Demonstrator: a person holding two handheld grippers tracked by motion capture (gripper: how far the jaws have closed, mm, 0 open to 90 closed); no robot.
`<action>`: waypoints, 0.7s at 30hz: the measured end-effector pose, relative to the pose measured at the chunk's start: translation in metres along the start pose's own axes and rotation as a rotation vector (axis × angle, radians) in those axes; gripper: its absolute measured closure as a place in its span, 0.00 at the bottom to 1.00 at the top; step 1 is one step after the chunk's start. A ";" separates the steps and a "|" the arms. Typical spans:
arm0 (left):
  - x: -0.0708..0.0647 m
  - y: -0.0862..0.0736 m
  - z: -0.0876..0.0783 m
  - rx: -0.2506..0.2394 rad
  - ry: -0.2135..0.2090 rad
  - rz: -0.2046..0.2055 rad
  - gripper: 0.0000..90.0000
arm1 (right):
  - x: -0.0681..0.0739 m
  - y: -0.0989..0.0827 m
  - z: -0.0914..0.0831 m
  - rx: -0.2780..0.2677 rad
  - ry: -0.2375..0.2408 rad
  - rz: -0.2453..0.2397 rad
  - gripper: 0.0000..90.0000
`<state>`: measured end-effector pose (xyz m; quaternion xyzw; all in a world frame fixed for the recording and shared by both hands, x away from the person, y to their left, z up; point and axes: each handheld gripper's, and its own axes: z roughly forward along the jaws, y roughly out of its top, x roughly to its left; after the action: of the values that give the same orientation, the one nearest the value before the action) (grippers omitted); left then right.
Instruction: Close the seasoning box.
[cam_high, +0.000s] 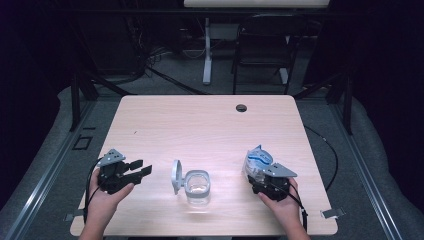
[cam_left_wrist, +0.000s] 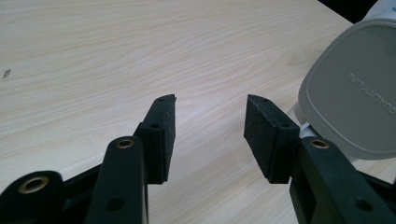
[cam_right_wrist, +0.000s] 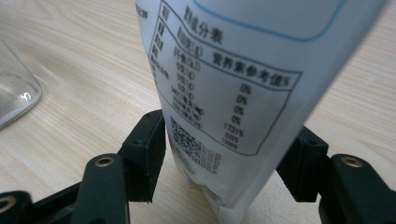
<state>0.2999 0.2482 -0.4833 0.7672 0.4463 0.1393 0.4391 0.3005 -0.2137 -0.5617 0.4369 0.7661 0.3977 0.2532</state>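
Note:
A white bag with blue print (cam_high: 258, 159) stands on the wooden table (cam_high: 200, 125) at the front right. My right gripper (cam_high: 258, 173) straddles its lower part. In the right gripper view the bag (cam_right_wrist: 224, 70) shows a printed nutrition table and stands between the spread jaws of the right gripper (cam_right_wrist: 229, 126); no pad visibly presses on it. A clear glass container (cam_high: 198, 188) sits at front centre, its grey lid (cam_high: 176, 176) standing open on the left side. My left gripper (cam_high: 142, 168) rests left of it, open and empty (cam_left_wrist: 210, 100), with the lid (cam_left_wrist: 359, 93) just to its right.
A dark cable hole (cam_high: 241, 108) lies near the table's far edge. A chair (cam_high: 262, 50) and a desk leg (cam_high: 207, 50) stand beyond the table. The glass container's edge (cam_right_wrist: 14, 98) shows left of the right gripper. Bare wood stretches across the far half.

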 end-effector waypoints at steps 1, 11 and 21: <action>0.000 0.000 0.000 0.000 0.000 0.000 0.60 | 0.000 0.000 0.000 0.000 0.000 0.000 0.44; 0.000 0.000 0.000 -0.001 0.001 -0.004 0.60 | 0.003 -0.003 0.004 -0.011 -0.022 -0.031 0.43; 0.001 -0.001 0.000 0.003 0.003 -0.003 0.60 | 0.002 -0.004 0.011 0.006 -0.024 -0.036 0.42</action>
<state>0.3001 0.2495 -0.4838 0.7669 0.4486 0.1391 0.4373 0.3052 -0.2086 -0.5715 0.4286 0.7719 0.3854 0.2683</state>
